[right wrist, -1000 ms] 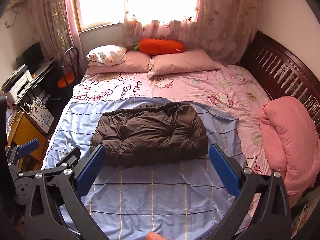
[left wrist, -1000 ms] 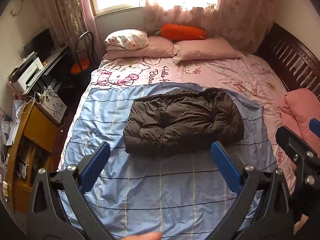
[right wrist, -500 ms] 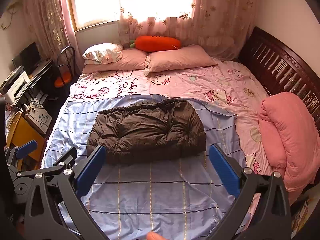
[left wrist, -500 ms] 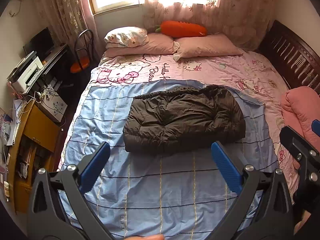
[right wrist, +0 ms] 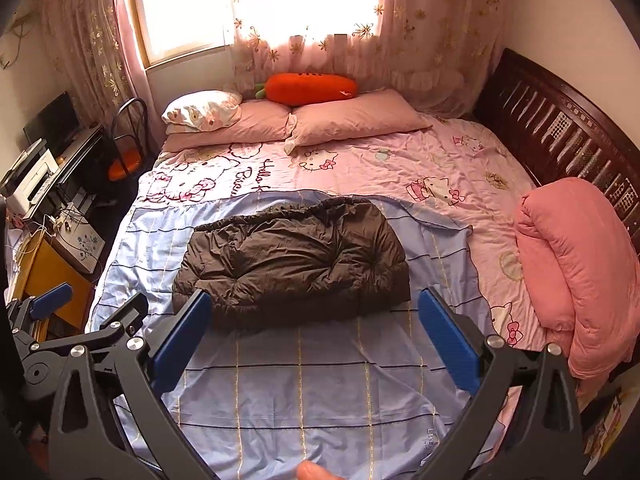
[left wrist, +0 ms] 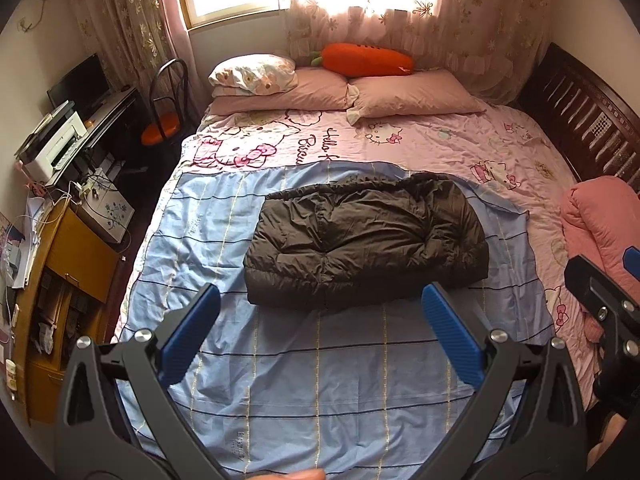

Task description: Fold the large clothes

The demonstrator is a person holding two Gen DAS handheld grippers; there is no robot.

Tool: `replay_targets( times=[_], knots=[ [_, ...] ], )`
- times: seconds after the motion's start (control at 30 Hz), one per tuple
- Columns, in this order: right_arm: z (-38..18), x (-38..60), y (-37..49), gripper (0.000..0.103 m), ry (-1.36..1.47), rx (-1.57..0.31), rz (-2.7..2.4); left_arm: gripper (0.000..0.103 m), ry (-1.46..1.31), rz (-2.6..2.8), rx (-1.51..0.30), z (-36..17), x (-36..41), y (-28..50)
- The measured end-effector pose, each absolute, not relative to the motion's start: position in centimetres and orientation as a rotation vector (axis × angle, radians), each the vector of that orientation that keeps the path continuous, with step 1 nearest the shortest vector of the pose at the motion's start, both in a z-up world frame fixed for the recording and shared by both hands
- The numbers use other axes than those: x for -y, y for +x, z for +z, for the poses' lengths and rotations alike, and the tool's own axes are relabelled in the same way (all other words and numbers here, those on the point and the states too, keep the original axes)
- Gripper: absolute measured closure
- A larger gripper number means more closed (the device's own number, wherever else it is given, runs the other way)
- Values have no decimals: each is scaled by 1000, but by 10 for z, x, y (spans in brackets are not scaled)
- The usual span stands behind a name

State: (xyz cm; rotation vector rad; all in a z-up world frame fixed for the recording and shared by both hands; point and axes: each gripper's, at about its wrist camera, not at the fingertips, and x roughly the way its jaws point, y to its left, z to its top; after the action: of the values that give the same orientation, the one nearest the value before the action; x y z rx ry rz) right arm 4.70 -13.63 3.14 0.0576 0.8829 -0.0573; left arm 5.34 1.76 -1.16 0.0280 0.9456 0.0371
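A dark brown puffy quilted jacket (left wrist: pixel 366 240) is lying folded into a thick bundle on the light blue striped sheet (left wrist: pixel 304 384), about midway between the bed's left and right edges and nearer its foot than the pillows. The sheet is covering the foot half of the bed, over a pink cartoon-print bedspread (left wrist: pixel 432 148) that is showing toward the head.

The left tongs (left wrist: pixel 320 336) are hovering above the sheet at the foot edge, their blue-padded jaws standing wide apart and gripping nothing; the jacket's near hem is showing between them. The right tongs (right wrist: pixel 316 340) are hanging likewise over the foot edge, jaws spread and empty, clear of the jacket.

Two pink pillows (right wrist: pixel 320 120) are lying along the head edge, with a white flowered pillow (right wrist: pixel 204 110) on the left one and an orange carrot-shaped plush cushion (right wrist: pixel 310 88) behind them. A rolled pink quilt (right wrist: pixel 572 272) is sitting at the right edge against the dark wooden bed frame (right wrist: pixel 560 120).
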Motion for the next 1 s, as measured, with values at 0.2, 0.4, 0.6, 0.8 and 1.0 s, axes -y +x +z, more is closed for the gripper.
replay_targets(
  times=[0.2,0.4,0.6,0.8,1.0],
  knots=[
    [29,136,46,1,65,-887,-53,2,35,44,-941,-10,-17,52],
    [26,133,46,1,59,-890,-50,2,37,55,-944,-11,-18,53],
    [26,132,47,1,62,-891,-48,2,29,63,-952,-13,-21,53],
    [24,130,47,1,61,-897,-50,2,50,80,-953,-15,-21,53],
    [22,128,48,1,62,-901,-50,2,32,55,-950,-14,-19,53]
  ],
)
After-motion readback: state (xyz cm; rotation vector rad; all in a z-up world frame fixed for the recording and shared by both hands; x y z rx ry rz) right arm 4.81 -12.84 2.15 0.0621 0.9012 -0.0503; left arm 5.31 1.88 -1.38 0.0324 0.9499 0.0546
